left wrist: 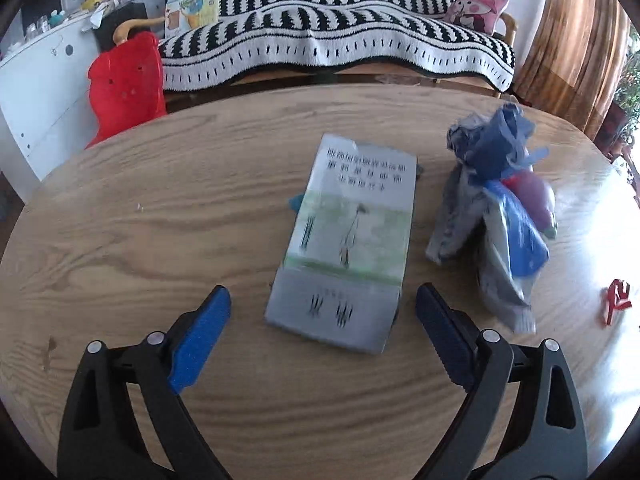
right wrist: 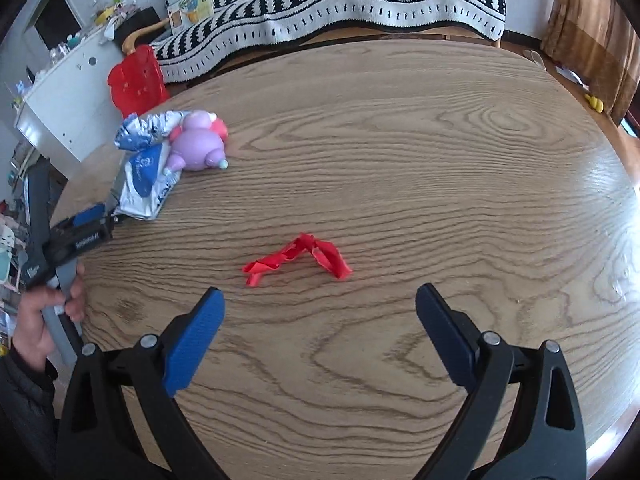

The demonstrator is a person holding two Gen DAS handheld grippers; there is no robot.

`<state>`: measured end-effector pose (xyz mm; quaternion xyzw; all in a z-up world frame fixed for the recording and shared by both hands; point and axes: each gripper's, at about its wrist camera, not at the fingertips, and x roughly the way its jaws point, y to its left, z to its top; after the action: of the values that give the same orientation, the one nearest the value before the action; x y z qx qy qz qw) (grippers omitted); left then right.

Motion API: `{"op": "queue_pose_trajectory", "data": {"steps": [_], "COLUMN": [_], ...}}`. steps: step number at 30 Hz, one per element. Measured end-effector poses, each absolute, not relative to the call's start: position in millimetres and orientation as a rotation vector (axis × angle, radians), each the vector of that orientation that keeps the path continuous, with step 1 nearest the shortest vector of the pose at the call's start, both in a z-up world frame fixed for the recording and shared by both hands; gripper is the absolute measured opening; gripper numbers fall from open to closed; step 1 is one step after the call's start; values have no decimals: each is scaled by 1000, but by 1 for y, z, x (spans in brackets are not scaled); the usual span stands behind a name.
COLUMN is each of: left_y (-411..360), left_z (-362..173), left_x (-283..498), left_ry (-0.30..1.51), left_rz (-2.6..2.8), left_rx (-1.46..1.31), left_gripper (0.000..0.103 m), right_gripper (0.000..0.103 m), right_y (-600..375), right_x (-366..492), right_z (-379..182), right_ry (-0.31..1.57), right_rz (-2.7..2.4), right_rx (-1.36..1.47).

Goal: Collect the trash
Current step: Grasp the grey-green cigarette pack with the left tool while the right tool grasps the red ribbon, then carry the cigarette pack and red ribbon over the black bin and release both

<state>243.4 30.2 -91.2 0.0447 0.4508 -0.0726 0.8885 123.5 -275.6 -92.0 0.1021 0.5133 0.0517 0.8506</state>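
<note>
Leaflet print blurred, covering a teal object

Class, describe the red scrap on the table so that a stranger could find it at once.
Start at the round wooden table. Near its middle, just ahead of the open right gripper, lies a red scrap, twisted and lying flat. Unlike the silver-blue wrappers and purple toy farther left, it lies alone.

Left tool and right tool both gape wide, empty.

Two wrist fisheyes, low over the desk
Both face the striped sofa; both share the crumpled wrapper.
</note>
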Motion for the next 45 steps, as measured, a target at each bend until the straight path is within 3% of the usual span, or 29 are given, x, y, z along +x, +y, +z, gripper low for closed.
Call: {"op": "queue_pose_trajectory", "data": {"steps": [2, 3, 4, 17, 18, 22, 24, 36, 45], "left_y": [28, 25, 25, 28, 27, 14, 7, -105, -248], "left_z": [-89, -89, -87, -38, -34, -16, -11, -5, -4], "left_x": [246, 246, 244, 194, 190, 169, 165, 126, 72], "left_ry": [924, 918, 907, 858, 851, 819, 809, 795, 783], "left_rz": [-160, -156, -143, -64, -69, -107, -128, -322, -577], "left_rx": [90, 92, 96, 91, 87, 85, 86, 164, 236], "left_gripper": [82, 64, 57, 57, 57, 57, 57, 57, 57], "right_gripper": [93, 93, 93, 96, 90, 40, 35, 34, 35], "right_y": [-275, -275, -274, -242, -240, -235, -238, -343, -480], "right_x": [124, 125, 126, 144, 145, 140, 135, 65, -36], "right_z": [-94, -95, -95, -108, -108, -104, -100, -70, -63], "right_ry": [1085, 1086, 1087, 1085, 1075, 1056, 1051, 984, 930], "right_rz": [111, 114, 116, 109, 99, 68, 64, -41, -261], "right_rx": [209, 208, 207, 133, 120, 51, 51, 143, 254]}}
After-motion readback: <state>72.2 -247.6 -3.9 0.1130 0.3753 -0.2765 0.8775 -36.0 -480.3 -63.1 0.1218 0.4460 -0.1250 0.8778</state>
